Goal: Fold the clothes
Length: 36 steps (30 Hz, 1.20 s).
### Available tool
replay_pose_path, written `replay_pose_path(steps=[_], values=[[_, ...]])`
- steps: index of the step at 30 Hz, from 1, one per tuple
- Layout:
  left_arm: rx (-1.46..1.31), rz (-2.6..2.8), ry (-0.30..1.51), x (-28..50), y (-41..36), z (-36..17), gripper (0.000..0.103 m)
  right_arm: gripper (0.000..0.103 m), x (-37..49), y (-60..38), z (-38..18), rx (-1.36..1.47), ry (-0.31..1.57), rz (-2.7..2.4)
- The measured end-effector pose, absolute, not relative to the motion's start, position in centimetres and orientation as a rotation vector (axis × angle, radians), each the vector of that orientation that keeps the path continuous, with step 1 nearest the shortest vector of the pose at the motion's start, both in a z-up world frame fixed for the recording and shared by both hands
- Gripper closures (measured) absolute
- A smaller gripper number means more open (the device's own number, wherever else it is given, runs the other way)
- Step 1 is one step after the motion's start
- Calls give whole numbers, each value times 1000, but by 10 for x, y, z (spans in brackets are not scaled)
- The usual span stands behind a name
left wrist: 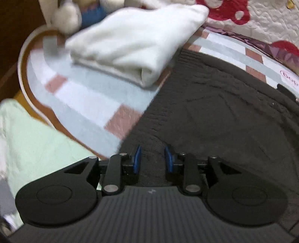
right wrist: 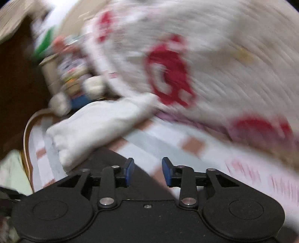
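A dark grey knitted garment [left wrist: 220,112] lies spread on the checked bed sheet [left wrist: 86,101]. A folded white garment [left wrist: 130,46] lies beyond it at the far left. My left gripper [left wrist: 152,158] is open and empty, low over the dark garment's near edge. My right gripper [right wrist: 147,171] is open and empty, over a corner of the dark garment [right wrist: 104,160]. The white folded garment also shows in the right wrist view [right wrist: 97,125]. The right wrist view is blurred.
A white quilt with red prints [right wrist: 186,71] is heaped at the back. A soft toy [left wrist: 69,16] sits at the head of the bed. A pale green cloth [left wrist: 33,142] lies at the left past the wooden bed edge [left wrist: 24,56].
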<state>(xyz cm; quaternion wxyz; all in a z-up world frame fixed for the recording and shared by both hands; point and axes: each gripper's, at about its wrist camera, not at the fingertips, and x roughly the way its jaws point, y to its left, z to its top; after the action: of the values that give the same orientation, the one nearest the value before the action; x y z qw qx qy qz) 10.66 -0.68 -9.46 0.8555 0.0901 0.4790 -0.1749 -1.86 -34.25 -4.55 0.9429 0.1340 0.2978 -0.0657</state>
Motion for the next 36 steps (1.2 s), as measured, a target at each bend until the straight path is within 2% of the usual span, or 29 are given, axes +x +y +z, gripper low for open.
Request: replay_pose_path(steps=[4, 8, 9, 11, 12, 17, 20, 25, 27, 30, 32, 36], values=[[175, -413, 998, 102, -7, -91, 74, 62, -123, -388, -70, 432, 662, -342], [194, -491, 980, 87, -23, -90, 61, 60, -233, -416, -73, 487, 682, -575], [193, -516, 975, 81, -27, -89, 58, 59, -259, -420, -71, 492, 675, -629], [201, -565, 961, 71, -36, -87, 50, 47, -310, -428, -68, 500, 661, -736], [207, -584, 951, 65, -41, -86, 47, 46, -336, -433, -66, 504, 654, -790], [239, -692, 900, 31, -67, -83, 46, 45, -427, -446, -80, 628, 612, -914], [246, -777, 888, 9, -85, -75, 46, 41, -448, -443, -93, 737, 550, -903], [194, -1008, 835, -27, -139, -52, 41, 41, -481, -436, -116, 916, 443, -878], [200, -1108, 777, -47, -166, -53, 40, 41, -495, -434, -125, 986, 398, -867], [262, -1158, 821, -80, -202, -70, 40, 40, -509, -439, -132, 1079, 306, -856], [283, -1197, 821, -105, -210, -72, 40, 34, -517, -450, -137, 1164, 234, -852], [332, -1211, 791, -144, -210, -73, 40, 32, -530, -476, -157, 1389, 147, -889]])
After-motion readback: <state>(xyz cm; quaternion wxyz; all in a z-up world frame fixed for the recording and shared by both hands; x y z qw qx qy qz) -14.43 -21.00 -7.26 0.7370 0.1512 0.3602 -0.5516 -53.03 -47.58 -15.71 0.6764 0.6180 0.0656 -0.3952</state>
